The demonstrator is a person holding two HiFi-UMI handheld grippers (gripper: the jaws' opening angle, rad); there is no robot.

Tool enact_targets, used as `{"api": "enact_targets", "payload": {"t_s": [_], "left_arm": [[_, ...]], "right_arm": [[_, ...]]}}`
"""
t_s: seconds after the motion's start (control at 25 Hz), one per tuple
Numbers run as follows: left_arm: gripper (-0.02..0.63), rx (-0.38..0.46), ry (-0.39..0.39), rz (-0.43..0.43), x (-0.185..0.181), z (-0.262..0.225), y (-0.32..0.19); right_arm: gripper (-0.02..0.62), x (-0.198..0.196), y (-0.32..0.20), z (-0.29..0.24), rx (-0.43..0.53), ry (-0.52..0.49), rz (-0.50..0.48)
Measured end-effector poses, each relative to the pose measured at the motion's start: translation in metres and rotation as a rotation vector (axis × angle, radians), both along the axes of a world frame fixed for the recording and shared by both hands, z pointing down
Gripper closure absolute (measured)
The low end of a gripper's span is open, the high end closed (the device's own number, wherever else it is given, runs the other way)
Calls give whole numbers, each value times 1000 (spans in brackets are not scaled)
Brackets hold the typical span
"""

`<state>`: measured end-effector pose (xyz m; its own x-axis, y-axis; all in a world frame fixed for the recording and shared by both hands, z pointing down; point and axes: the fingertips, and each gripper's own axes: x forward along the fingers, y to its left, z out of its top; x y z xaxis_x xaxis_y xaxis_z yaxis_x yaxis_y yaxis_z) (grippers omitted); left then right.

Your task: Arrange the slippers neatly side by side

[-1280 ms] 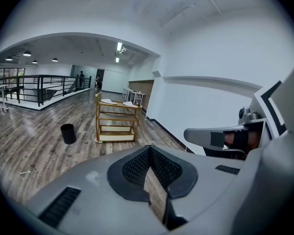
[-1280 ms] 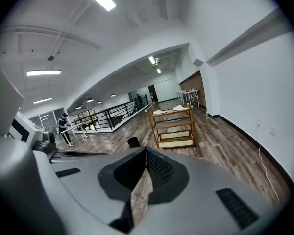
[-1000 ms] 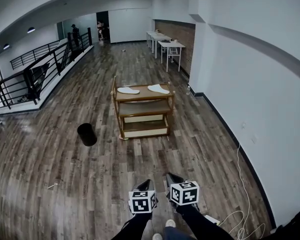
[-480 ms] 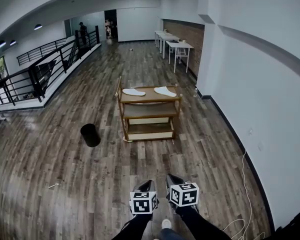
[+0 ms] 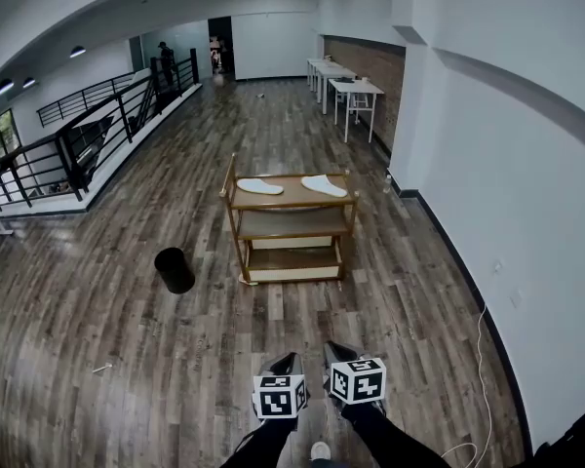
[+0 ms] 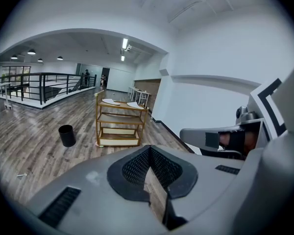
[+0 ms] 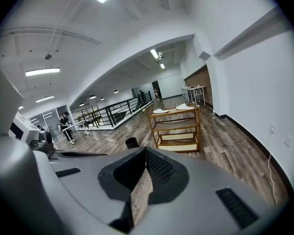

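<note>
Two white slippers lie apart on the top board of a wooden three-tier shelf (image 5: 291,227), far ahead of me: the left slipper (image 5: 260,186) and the right slipper (image 5: 324,185). The left gripper view shows the slippers (image 6: 111,101) (image 6: 133,105) small on the shelf (image 6: 118,124). So does the right gripper view, with slippers (image 7: 160,111) (image 7: 184,106) on the shelf (image 7: 179,126). My left gripper (image 5: 285,363) (image 6: 149,150) and right gripper (image 5: 336,351) (image 7: 146,153) hang side by side low in the head view. Both are shut and hold nothing.
A black bin (image 5: 174,270) (image 6: 66,135) (image 7: 132,142) stands on the wood floor left of the shelf. A black railing (image 5: 78,144) runs along the left and a white wall (image 5: 507,193) along the right. White tables (image 5: 346,88) stand at the back. A cable (image 5: 480,359) lies by the wall.
The shelf with the slippers has drawn nearer and sits lower in the head view. Both grippers stay shut, side by side.
</note>
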<state>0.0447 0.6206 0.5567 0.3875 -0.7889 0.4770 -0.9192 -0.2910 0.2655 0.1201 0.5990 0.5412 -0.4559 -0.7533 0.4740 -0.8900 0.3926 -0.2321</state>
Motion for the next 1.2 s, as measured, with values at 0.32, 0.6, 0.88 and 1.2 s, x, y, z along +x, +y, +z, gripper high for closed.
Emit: {"api": "enact_targets", "payload": {"t_s": [0.32, 0.6, 0.88, 1.2], "left_arm": [[606, 6, -12, -15, 22, -3, -46], [607, -11, -7, -22, 27, 2, -64], [606, -8, 10, -27, 23, 2, -98], [606, 5, -7, 12, 12, -2, -160]], "right_arm": [[597, 20, -46, -1, 3, 6, -31], [597, 23, -67, -1, 3, 5, -36], [597, 23, -96, 3, -2, 7, -24], [597, 10, -156, -4, 11, -4, 4]]}}
